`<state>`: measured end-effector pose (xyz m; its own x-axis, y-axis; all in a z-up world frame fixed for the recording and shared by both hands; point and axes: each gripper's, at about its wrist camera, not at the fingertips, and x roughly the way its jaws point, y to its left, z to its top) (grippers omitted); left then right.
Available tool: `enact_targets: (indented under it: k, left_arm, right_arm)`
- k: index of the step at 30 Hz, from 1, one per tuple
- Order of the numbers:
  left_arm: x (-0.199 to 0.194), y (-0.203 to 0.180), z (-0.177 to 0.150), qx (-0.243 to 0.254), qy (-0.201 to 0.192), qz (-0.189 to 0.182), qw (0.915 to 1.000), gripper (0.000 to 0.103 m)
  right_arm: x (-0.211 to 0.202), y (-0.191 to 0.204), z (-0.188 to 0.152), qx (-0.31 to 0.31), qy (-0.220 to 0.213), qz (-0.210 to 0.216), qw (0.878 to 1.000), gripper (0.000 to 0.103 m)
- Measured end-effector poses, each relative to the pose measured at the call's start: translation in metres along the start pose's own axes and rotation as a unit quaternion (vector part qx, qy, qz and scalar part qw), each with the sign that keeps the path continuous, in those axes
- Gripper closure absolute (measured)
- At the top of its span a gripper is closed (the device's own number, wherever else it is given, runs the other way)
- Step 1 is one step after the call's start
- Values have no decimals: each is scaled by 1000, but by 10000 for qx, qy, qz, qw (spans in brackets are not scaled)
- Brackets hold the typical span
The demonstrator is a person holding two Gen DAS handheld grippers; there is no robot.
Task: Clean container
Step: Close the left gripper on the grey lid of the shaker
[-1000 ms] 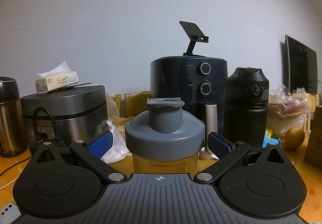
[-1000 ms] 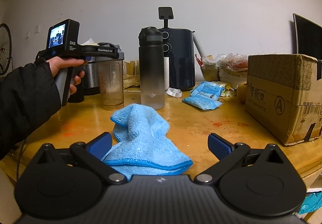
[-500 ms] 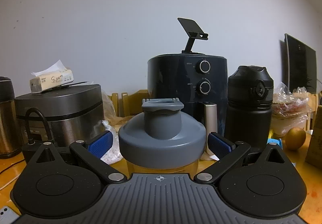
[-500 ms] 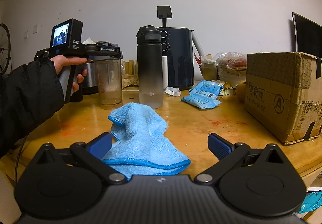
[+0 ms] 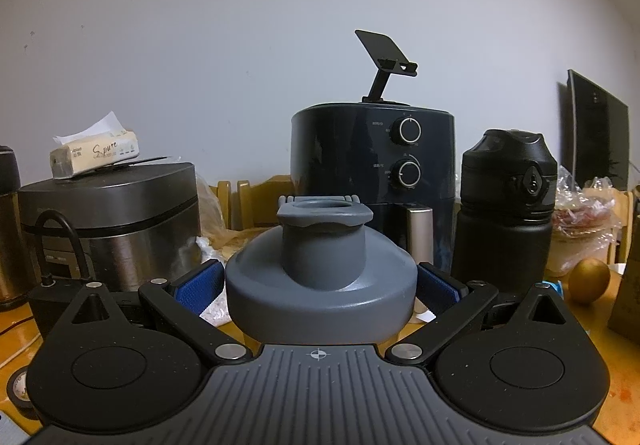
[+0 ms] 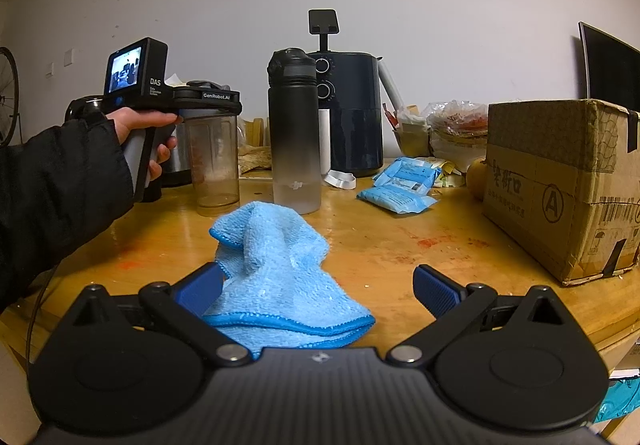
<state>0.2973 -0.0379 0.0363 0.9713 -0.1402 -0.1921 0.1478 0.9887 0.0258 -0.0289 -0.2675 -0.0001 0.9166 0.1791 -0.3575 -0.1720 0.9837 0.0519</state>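
Left claw (image 5: 320, 281) level, spread around the container's grey lid (image 5: 320, 285) (right claw (image 6: 318, 285) spread over blue cloth (image 6: 280, 269)).

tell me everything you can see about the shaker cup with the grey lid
The shaker cup stands upright on the wooden table, left of the black water bottle. Its clear plastic body looks empty but smudged with brownish residue. The grey lid is a rounded dome with a raised central spout, open at the top, and a hinge behind it. The left gripper straddles the lid with its jaws open, blue pads close beside it; contact cannot be confirmed.
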Motion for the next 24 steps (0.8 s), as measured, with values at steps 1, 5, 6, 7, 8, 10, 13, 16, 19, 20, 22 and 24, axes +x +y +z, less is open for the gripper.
enact_targets:
  k: [1, 5, 6, 7, 8, 10, 13, 16, 19, 20, 22, 24]
  left_arm:
    - [1, 0, 0, 1, 3, -7, 10000, 0]
    - [5, 1, 0, -30, -3, -12, 10000, 0]
    - [5, 1, 0, -38, -4, -11, 10000, 0]
    - [6, 2, 0, -46, -9, -11, 10000, 0]
    - [6, 2, 0, -54, -14, -11, 10000, 0]
    - [7, 3, 1, -63, -15, -5, 10000, 0]
    - [8, 3, 1, -76, -26, -20, 10000, 0]
    - [7, 3, 2, -73, -51, -51, 9999, 0]
    - [6, 3, 3, -75, -81, -83, 9999, 0]
    - [6, 2, 4, -70, -87, -86, 9999, 0]
    - [6, 2, 4, -55, -92, -107, 9999, 0]
    - [6, 2, 5, -77, -99, -116, 9999, 0]
  right_arm:
    - [0, 0, 0, 3, 3, 0, 10000, 0]
    - [-3, 1, -1, 2, 14, -8, 10000, 0]
    - [-4, 1, -1, 4, 15, -13, 10000, 0]
    - [-5, 1, -1, 5, 17, -18, 10000, 0]
    - [-6, 1, -1, 7, 17, -24, 10000, 0]
    - [-6, 0, -1, 9, 21, -29, 10000, 0]
    - [-7, 0, -1, 11, 29, -28, 10000, 0]
    - [-8, 0, -2, 10, 34, -25, 10000, 0]
    - [-8, -1, -2, 9, 48, -22, 10000, 0]
    - [-8, -1, -2, 9, 52, -22, 10000, 0]
    - [-8, 0, -2, 8, 53, -21, 10000, 0]
    - [-8, 1, -3, 2, 48, -19, 10000, 0]
